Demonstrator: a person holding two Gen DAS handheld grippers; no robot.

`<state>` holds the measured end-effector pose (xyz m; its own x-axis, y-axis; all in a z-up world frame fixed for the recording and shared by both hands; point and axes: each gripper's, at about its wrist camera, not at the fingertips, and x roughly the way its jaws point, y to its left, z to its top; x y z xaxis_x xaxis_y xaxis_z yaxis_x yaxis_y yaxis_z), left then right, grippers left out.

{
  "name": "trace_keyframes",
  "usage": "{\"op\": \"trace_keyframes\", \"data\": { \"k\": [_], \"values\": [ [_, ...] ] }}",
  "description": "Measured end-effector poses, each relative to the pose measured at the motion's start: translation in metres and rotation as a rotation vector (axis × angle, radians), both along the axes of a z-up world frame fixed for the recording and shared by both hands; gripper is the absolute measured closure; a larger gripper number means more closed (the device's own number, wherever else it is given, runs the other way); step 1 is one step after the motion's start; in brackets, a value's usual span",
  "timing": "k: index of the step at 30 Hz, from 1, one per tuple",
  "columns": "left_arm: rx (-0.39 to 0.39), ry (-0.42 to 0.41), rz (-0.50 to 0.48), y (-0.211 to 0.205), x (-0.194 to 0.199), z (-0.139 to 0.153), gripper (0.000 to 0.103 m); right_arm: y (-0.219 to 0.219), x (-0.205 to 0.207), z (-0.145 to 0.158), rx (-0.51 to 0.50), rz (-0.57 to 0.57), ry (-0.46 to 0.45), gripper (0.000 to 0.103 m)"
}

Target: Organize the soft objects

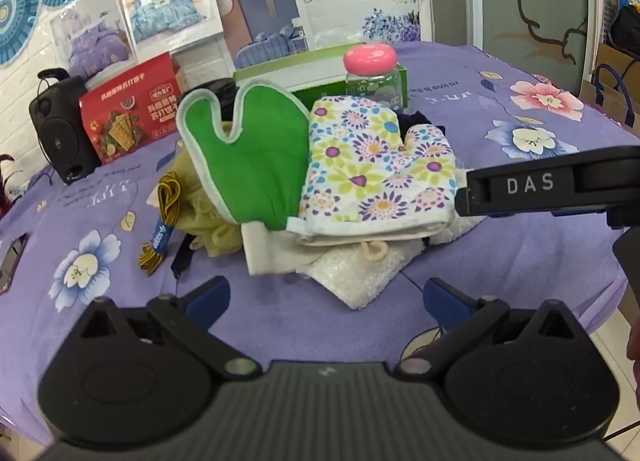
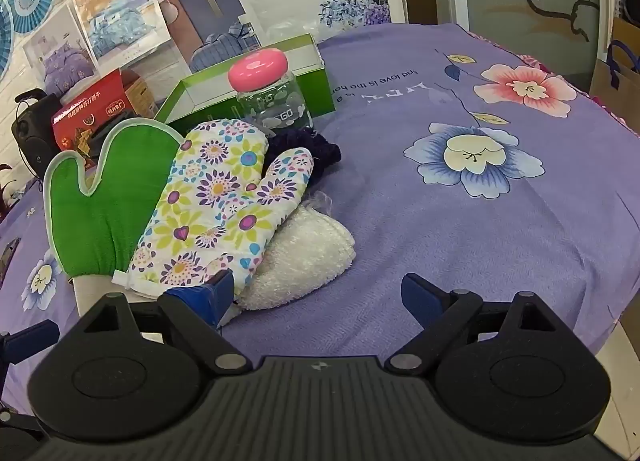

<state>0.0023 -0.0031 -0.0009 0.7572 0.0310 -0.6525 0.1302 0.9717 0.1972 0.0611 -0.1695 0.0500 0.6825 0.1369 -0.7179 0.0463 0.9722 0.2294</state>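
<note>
Two mitts lie side by side on the pile on the purple table (image 2: 460,245): one green mitt (image 1: 256,165) and one flowered oven mitt (image 1: 376,169), touching; one white fluffy cloth (image 2: 304,257) sits under them; one pink-lidded jar (image 2: 266,91) stands behind; the left claw (image 1: 324,299) gapes wide and empty just short of the pile; the right claw (image 2: 320,295) is also spread wide, holding nothing, its left finger beside the flowered mitt's cuff.

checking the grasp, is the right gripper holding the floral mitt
No, the right gripper is open with nothing between its fingers, beside the floral mitt.
</note>
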Motion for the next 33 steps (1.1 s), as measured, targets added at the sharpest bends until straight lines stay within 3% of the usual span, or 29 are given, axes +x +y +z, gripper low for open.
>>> {"op": "trace_keyframes", "data": {
  "k": [2,5,33],
  "values": [
    [0.007,0.01,0.005,-0.004,0.003,-0.001,0.0,-0.001,0.0,0.0,0.009,-0.002,0.004,0.025],
    [-0.06,-0.008,-0.013,0.002,0.001,0.003,0.0,-0.001,0.002,-0.001,0.006,0.001,0.005,0.025],
    [-0.073,0.021,-0.009,0.007,0.001,-0.001,0.0,0.005,0.0,0.002,0.006,0.02,-0.006,0.025]
  ]
}}
